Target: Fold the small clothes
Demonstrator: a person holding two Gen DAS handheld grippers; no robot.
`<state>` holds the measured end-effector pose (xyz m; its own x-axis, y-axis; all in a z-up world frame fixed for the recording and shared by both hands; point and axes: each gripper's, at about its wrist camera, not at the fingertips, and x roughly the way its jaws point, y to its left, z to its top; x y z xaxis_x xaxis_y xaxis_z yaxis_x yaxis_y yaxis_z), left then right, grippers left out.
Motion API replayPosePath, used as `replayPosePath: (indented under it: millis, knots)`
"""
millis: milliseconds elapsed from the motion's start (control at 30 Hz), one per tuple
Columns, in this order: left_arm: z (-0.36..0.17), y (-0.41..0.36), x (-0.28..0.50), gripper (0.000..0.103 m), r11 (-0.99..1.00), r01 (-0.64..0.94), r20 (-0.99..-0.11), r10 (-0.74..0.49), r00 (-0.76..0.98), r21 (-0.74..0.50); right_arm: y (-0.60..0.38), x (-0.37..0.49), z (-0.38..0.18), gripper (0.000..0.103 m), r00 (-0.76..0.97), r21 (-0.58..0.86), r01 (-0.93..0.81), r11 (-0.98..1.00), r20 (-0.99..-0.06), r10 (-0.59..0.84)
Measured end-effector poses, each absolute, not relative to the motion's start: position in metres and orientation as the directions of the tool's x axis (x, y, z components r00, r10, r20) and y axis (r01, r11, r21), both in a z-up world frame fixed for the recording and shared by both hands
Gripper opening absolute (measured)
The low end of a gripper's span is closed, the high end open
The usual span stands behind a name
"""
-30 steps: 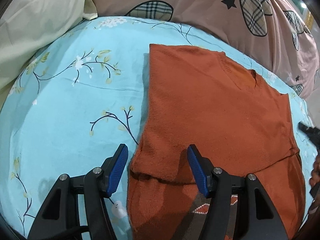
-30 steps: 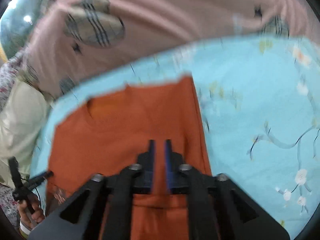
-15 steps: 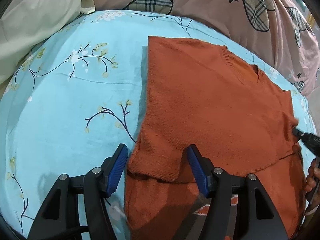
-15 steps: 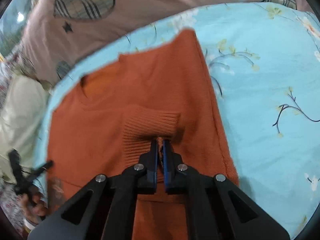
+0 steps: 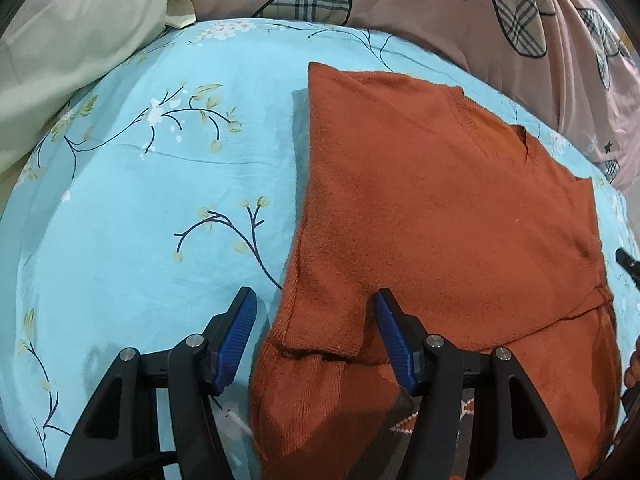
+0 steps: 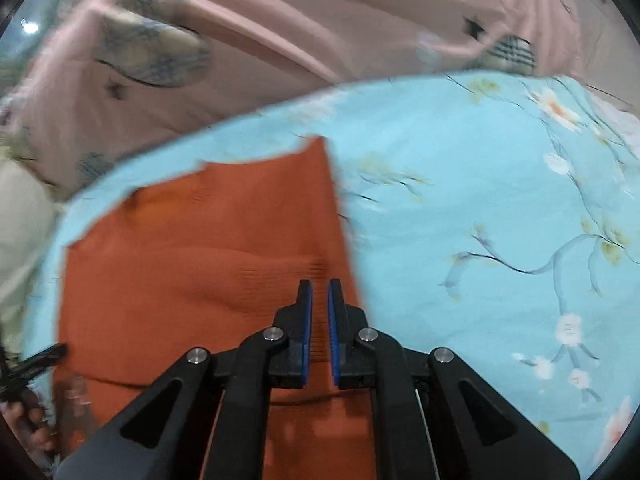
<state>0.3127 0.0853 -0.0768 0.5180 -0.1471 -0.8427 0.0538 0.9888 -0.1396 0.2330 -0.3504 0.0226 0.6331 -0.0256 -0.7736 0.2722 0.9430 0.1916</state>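
An orange knit sweater [image 5: 432,208] lies flat on a light-blue floral sheet [image 5: 160,200], its sleeves folded across the body. My left gripper [image 5: 314,312] is open, its blue pads straddling the sweater's near left edge where a folded sleeve end lies. In the right wrist view the sweater [image 6: 192,240] is blurred. My right gripper [image 6: 317,294] hovers over the ribbed sleeve cuff [image 6: 280,268] near the sweater's right edge. Its jaws stand a narrow gap apart with nothing between them.
A pink quilt with plaid patches [image 5: 440,12] is bunched along the far side. A pale green pillow [image 5: 72,32] lies at the far left. The sheet is bare to the left of the sweater and to its right [image 6: 480,220].
My right gripper let go of the sleeve cuff it held, which now lies on the sweater, and lifted away. My left gripper barely moved and stayed open.
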Motion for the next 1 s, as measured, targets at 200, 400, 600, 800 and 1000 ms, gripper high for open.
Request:
replayPosePath:
  millis: [200, 400, 600, 800, 1000]
  knots:
    - [-0.076, 0.089, 0.307, 0.062, 0.994, 0.054, -0.845, -0.113, 0.523, -0.099, -0.346, 0.261, -0.027, 0.004, 0.491, 0.214, 0.256, 0.943, -0.869, 0.064]
    - [-0.069, 0.094, 0.261, 0.061, 0.988, 0.118, -0.848, -0.147, 0.509, -0.101, -0.369, 0.204, 0.008, 0.016, 0.575, 0.327, 0.283, 0.902, -0.81, 0.114]
    - [-0.073, 0.104, 0.188, 0.062, 0.956, 0.152, -0.841, -0.294, 0.454, -0.252, -0.374, 0.133, 0.024, 0.045, 0.607, 0.454, 0.21, 0.866, -0.755, 0.248]
    - [-0.079, 0.116, 0.125, 0.063, 0.918, 0.174, -0.816, -0.396, 0.422, -0.355, -0.408, 0.081, -0.001, 0.045, 0.545, 0.542, 0.29, 0.789, -0.771, 0.33]
    - [-0.085, 0.122, 0.059, 0.061, 0.842, 0.227, -0.747, -0.539, 0.389, -0.489, -0.375, 0.014, -0.013, 0.045, 0.469, 0.656, 0.148, 0.74, -0.706, 0.531]
